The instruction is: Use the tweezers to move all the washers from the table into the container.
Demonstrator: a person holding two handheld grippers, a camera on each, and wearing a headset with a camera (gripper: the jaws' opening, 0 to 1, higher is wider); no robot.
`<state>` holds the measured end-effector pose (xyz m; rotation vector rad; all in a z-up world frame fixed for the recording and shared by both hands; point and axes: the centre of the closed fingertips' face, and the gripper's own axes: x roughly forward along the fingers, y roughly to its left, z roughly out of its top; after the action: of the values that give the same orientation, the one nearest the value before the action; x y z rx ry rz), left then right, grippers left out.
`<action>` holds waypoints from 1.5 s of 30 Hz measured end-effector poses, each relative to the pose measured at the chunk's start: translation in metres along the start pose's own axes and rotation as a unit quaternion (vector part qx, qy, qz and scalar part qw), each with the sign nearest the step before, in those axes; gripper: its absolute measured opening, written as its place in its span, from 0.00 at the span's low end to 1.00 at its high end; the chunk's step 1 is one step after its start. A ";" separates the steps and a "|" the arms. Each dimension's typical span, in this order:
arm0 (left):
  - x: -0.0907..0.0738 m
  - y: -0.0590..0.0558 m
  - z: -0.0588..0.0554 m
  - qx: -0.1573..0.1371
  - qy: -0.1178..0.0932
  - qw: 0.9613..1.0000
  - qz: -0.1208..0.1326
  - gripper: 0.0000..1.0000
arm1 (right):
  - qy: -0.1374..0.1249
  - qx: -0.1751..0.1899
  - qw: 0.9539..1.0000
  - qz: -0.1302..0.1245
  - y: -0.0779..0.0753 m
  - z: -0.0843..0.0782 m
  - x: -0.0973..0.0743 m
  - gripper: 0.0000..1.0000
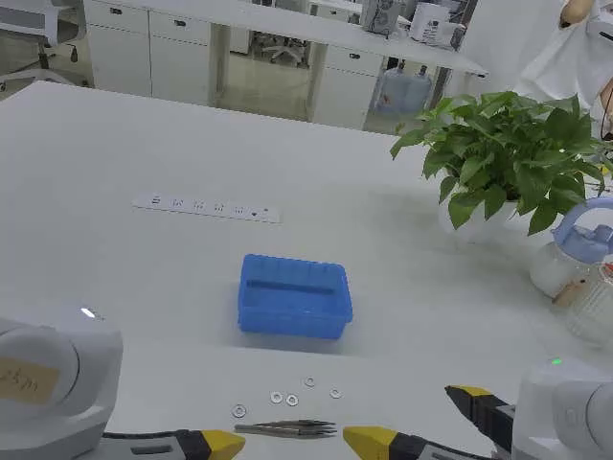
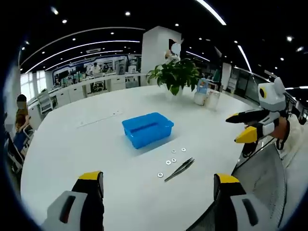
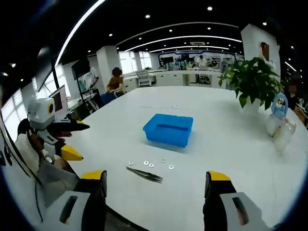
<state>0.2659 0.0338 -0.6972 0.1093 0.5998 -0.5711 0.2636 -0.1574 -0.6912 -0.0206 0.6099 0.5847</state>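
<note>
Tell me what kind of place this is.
Probably an open-plan lab or office workspace: a big white table with a power strip on it, rows of white cabinets and benches behind, long strip lights on the ceiling, and a potted plant.

Around the white table [image 1: 115, 153]
A power strip [image 1: 206, 207] lies flat toward the far side; a leafy potted plant [image 1: 508, 153] stands at right, a blue-lidded jug [image 1: 579, 249] just beside it; white cabinets [image 1: 153, 48] behind.
</note>
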 end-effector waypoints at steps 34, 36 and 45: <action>0.001 0.007 -0.004 0.013 0.011 1.000 0.001 0.96 | -0.002 -0.007 1.000 -0.006 -0.001 0.005 0.000 0.83; 0.001 0.006 -0.004 0.014 0.012 1.000 0.002 0.96 | -0.003 -0.007 1.000 -0.007 -0.002 0.005 0.000 0.83; 0.002 0.003 -0.001 0.027 0.009 1.000 -0.011 0.90 | -0.012 0.003 1.000 -0.007 -0.005 0.010 -0.002 0.82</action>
<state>0.2683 0.0351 -0.6998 0.1594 0.6027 -0.6082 0.2702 -0.1606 -0.6832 -0.0130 0.5882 0.5700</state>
